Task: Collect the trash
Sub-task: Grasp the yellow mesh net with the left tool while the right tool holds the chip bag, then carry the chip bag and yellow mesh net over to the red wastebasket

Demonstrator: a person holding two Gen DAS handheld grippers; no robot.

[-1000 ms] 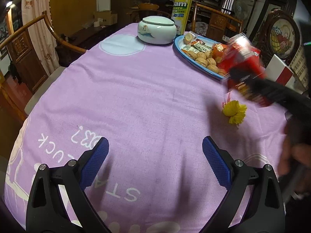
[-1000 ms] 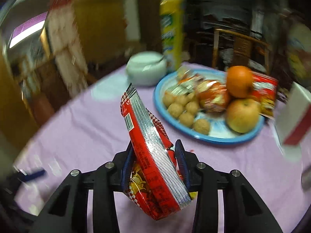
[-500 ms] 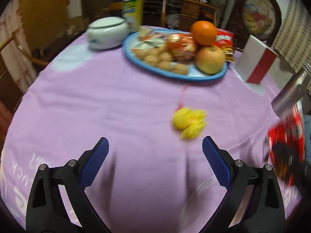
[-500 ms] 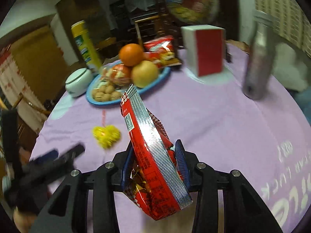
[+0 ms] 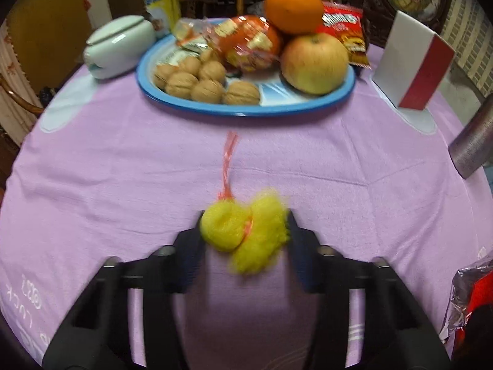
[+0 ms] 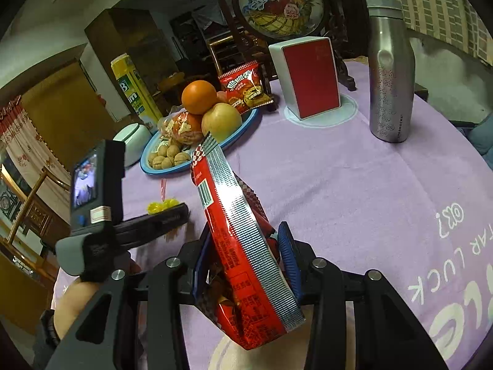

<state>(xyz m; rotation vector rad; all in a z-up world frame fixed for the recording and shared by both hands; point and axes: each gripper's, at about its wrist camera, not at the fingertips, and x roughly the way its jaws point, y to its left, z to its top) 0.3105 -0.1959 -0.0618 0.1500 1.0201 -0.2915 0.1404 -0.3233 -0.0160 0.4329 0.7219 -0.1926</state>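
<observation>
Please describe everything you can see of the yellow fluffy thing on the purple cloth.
The yellow fluffy thing looks like a bunched mesh or foam net, two soft lobes pinched at the middle by a thin red band. A red net string trails from it toward the blue plate. It lies on the purple tablecloth, between the fingers of the left gripper, whose jaws are closing around it. The image is blurred, so finer texture is unclear.

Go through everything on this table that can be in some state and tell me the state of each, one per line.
Left gripper: closing around the yellow mesh scrap.
Right gripper: shut on the red snack wrapper.
Blue plate: loaded with walnuts and fruit.
Steel bottle: upright, capped.
White jar: lidded.
</observation>
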